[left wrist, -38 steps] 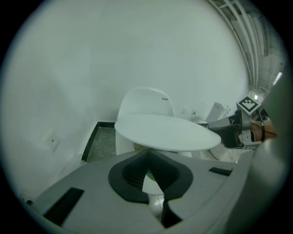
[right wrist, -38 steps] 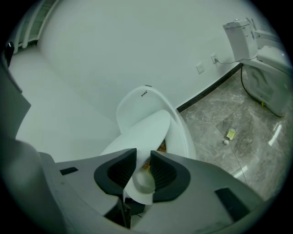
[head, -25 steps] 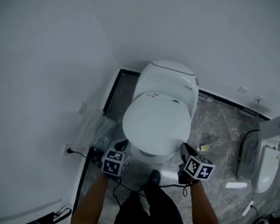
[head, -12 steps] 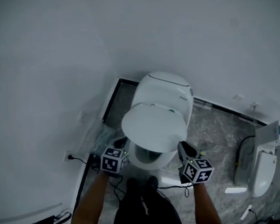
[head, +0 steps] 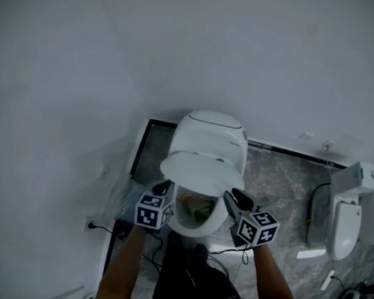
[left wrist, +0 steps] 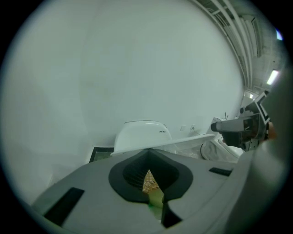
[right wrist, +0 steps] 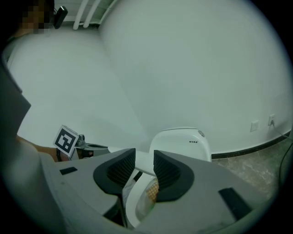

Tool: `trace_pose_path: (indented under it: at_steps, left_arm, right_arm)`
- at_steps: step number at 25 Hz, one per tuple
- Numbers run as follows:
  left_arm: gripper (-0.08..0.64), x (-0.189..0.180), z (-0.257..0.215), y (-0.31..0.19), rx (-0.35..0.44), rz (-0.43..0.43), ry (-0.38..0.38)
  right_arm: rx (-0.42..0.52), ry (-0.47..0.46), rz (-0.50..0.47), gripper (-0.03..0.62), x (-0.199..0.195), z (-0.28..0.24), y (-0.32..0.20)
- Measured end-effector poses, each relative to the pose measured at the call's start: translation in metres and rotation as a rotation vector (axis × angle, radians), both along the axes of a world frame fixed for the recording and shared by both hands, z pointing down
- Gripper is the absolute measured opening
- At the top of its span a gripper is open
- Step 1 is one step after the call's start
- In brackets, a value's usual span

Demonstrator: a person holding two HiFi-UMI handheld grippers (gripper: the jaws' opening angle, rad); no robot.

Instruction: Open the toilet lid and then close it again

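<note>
Left tongs (left wrist: 147, 160) together, right tongs (right wrist: 144, 160) just opening astride lid (head: 201, 170); marbled floor (head: 278, 177), white walls (head: 263, 57).

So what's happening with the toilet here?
A person with a gripper in each hand is raising the toilet lid; it stands partly up, the bowl showing. The left gripper, jaws together, sits at the lid's left edge. The right gripper has just been opening its jaws, the lid's rim in the gap.
</note>
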State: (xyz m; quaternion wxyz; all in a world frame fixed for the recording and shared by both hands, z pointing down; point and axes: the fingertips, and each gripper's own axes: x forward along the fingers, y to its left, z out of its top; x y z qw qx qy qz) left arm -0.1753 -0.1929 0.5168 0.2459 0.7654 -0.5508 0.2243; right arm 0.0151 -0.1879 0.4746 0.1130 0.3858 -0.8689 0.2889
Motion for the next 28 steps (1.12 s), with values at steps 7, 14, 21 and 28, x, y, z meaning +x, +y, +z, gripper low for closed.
trace_pose_path:
  at_steps: [7, 14, 21, 28]
  left_arm:
    - [0.008, 0.010, -0.021, -0.038, 0.028, 0.099, 0.022]
    - [0.008, 0.018, -0.032, -0.069, 0.047, 0.204, 0.060]
    - [0.008, 0.028, -0.039, -0.093, 0.060, 0.264, 0.093]
    - [0.008, 0.032, -0.044, -0.114, 0.062, 0.259, 0.114]
  right_arm:
    - [0.001, 0.020, 0.073, 0.120, -0.003, -0.014, -0.032]
    - [-0.004, -0.018, 0.209, 0.118, 0.005, -0.026, -0.061]
    - [0.021, -0.036, 0.294, 0.120, 0.009, -0.037, -0.084]
    - [0.042, -0.038, 0.330, 0.120, 0.015, -0.043, -0.105]
